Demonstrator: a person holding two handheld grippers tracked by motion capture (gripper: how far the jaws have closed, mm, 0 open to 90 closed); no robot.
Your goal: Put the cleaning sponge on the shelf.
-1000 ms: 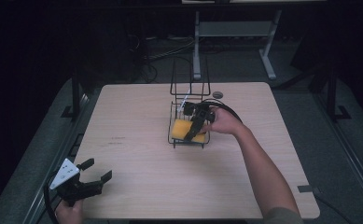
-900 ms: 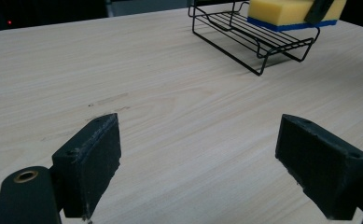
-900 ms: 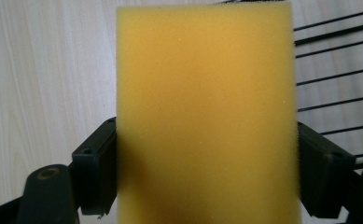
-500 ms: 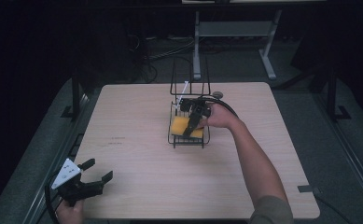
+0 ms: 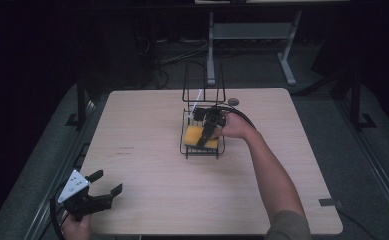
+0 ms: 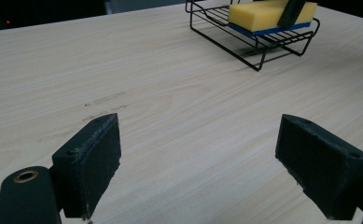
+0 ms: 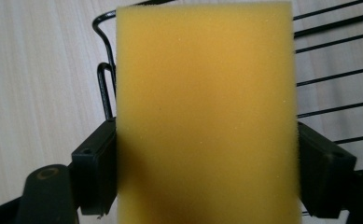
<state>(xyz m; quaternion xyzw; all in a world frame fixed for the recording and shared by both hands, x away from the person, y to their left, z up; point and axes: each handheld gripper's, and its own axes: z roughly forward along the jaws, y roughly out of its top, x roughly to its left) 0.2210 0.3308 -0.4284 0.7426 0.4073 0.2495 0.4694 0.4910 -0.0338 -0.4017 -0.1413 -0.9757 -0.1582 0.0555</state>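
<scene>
Right now, right hand-held gripper [image 5: 205, 134]: jaws clamped on both long sides of the yellow rectangular foam sponge [image 5: 200, 136], reaching into the rack from the right.
Sponge: lying flat in the black wire rack [image 5: 188, 149], blue underside showing in the left gripper view.
Rack: standing near the far middle of the light wooden counter [image 5: 147, 125], tall wire loops at its back.
Left hand-held gripper [image 5: 104, 183]: jaws spread wide, nothing between them, hovering over the counter's near-left corner, well apart from the rack.
</scene>
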